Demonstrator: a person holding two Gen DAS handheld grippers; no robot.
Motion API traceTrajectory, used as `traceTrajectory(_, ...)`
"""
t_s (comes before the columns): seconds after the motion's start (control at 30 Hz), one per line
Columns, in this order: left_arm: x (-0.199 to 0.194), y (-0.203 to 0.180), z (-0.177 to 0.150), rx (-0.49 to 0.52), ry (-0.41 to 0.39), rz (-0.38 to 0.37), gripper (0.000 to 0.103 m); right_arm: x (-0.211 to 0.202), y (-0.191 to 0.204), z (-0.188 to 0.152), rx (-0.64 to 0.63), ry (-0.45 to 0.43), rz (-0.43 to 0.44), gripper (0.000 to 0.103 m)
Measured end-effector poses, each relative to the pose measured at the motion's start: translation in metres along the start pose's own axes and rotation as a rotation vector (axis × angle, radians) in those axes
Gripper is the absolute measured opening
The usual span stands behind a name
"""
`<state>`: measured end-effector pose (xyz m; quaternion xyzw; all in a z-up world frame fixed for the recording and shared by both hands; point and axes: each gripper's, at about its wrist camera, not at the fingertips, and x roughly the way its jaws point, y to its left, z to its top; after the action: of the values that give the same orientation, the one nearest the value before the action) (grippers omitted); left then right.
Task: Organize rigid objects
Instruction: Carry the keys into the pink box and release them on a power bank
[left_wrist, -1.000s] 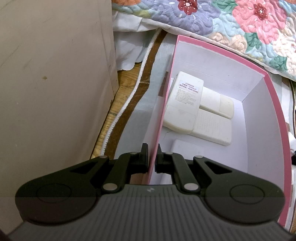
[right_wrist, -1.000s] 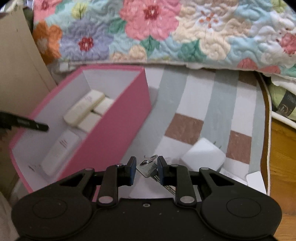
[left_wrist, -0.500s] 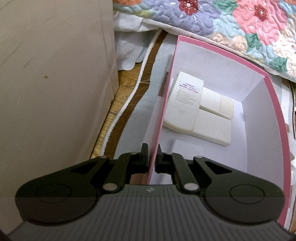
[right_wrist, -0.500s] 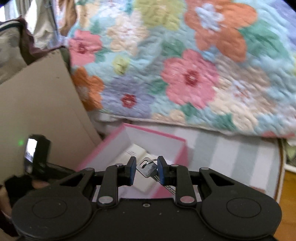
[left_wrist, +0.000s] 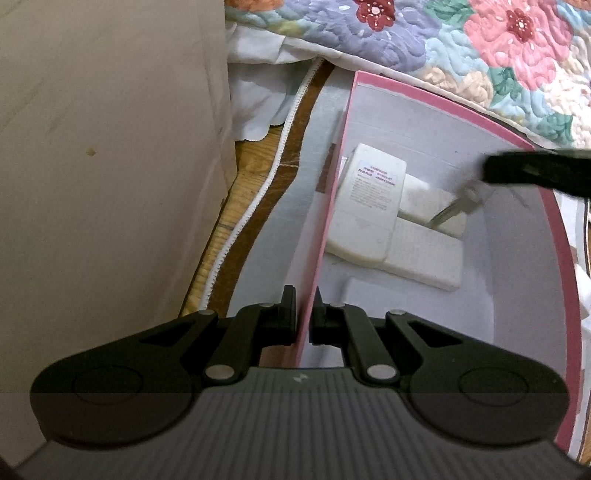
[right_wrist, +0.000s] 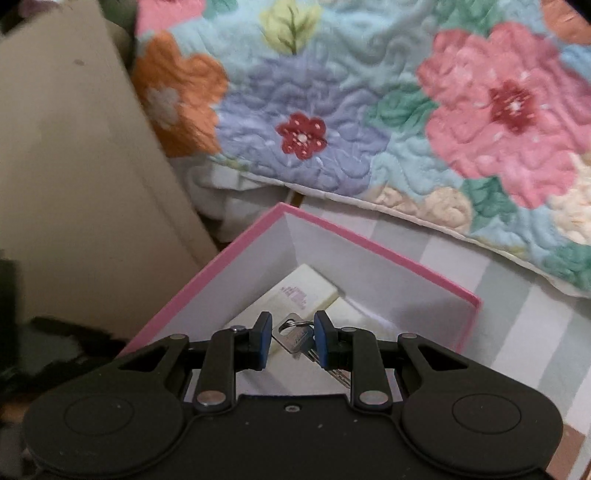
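Note:
A pink box (left_wrist: 436, 96) with a white inside stands on a striped mat, and my left gripper (left_wrist: 303, 320) is shut on its near left wall. Inside lie several white remote controls (left_wrist: 373, 206). My right gripper (right_wrist: 292, 338) hangs over the open pink box (right_wrist: 384, 258), shut on a bunch of silver keys (right_wrist: 295, 336). In the left wrist view the right gripper (left_wrist: 535, 170) reaches in from the right, with the keys (left_wrist: 460, 205) dangling above the remotes. A labelled remote (right_wrist: 295, 295) shows just beyond the held keys.
A tall beige cardboard panel (left_wrist: 110, 155) stands close on the left of the box. A flowered quilt (right_wrist: 369, 110) hangs behind it. Striped mat (right_wrist: 546, 332) lies right of the box, and wooden floor (left_wrist: 255, 162) shows between mat and cardboard.
My right gripper has carried the keys from the mat leftward to above the pink box, now visible in the left wrist view. The left gripper has kept its hold on the box wall.

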<state>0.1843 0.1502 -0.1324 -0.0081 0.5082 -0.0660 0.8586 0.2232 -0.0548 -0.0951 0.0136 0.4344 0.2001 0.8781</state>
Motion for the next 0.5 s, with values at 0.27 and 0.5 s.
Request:
traceTrajectory(0.27, 0.0, 0.002, 0.0, 0.003, 0.002, -0.01, 0.006, 0.018, -0.004, 0.006, 0.032, -0.057, -0.022, 0.03)
traceTrajectory(0.5, 0.0, 0.002, 0.0, 0.007, 0.005, -0.008, 0.006, -0.034, -0.025, 0.003, 0.125, -0.102, 0.017, 0.036)
